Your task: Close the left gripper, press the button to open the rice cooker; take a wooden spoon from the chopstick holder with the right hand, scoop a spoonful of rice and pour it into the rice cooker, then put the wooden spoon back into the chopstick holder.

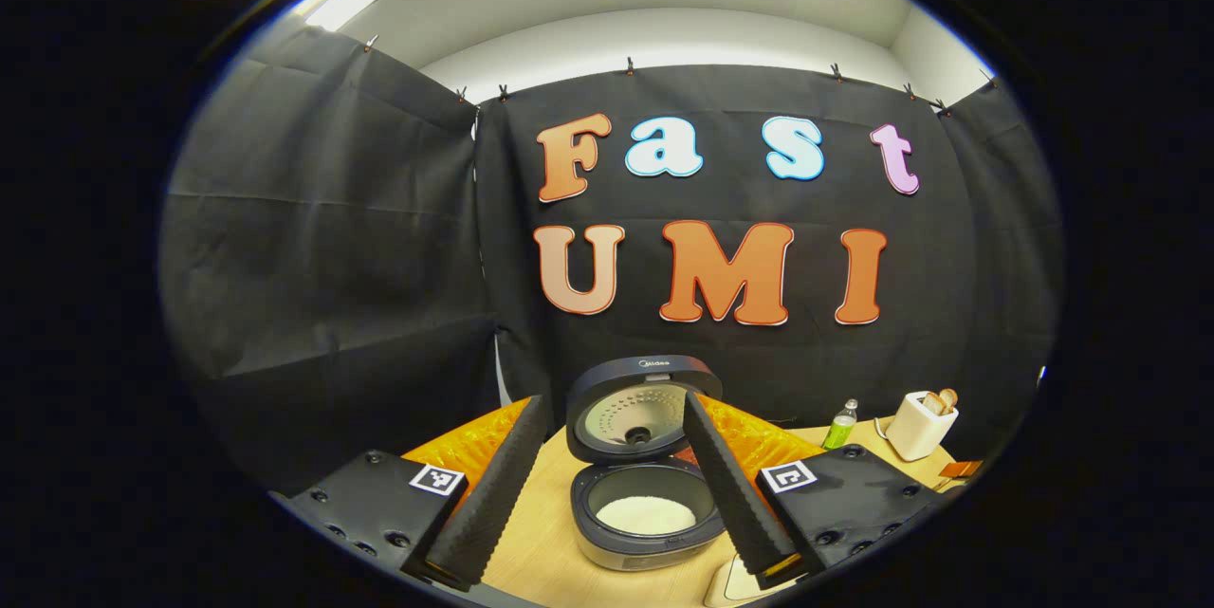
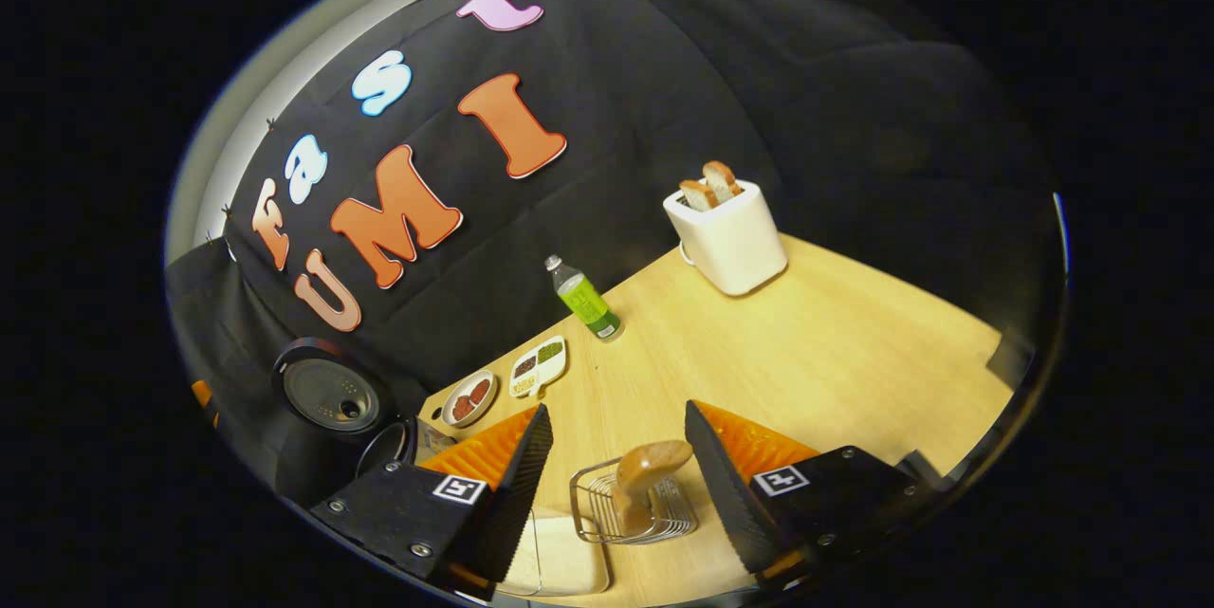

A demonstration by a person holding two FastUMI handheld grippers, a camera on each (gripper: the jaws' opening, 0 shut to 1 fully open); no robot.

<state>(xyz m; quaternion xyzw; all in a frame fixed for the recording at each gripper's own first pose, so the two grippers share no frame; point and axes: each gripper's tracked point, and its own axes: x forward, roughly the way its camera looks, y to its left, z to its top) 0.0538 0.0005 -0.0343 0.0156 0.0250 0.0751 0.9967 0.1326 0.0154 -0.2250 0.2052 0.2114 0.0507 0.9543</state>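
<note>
The rice cooker point(image 1: 645, 494) stands in front of my left gripper point(image 1: 613, 399) with its lid point(image 1: 640, 409) swung up; white rice point(image 1: 645, 515) lies in the pot. This gripper is open, its fingers wide apart on either side of the cooker and holding nothing. In the right gripper view the wooden spoon point(image 2: 650, 470) stands bowl-up in the wire chopstick holder point(image 2: 631, 508). My right gripper point(image 2: 616, 409) hovers over it, open, both fingers clear of the spoon. The open cooker point(image 2: 332, 395) also appears at that view's far left.
A white toaster point(image 2: 726, 229) holding bread slices stands at the back of the wooden table point(image 2: 835, 352). A green bottle point(image 2: 583, 300) and two small dishes of food point(image 2: 469, 396) sit by the wall. A white container point(image 2: 560, 565) lies beside the holder.
</note>
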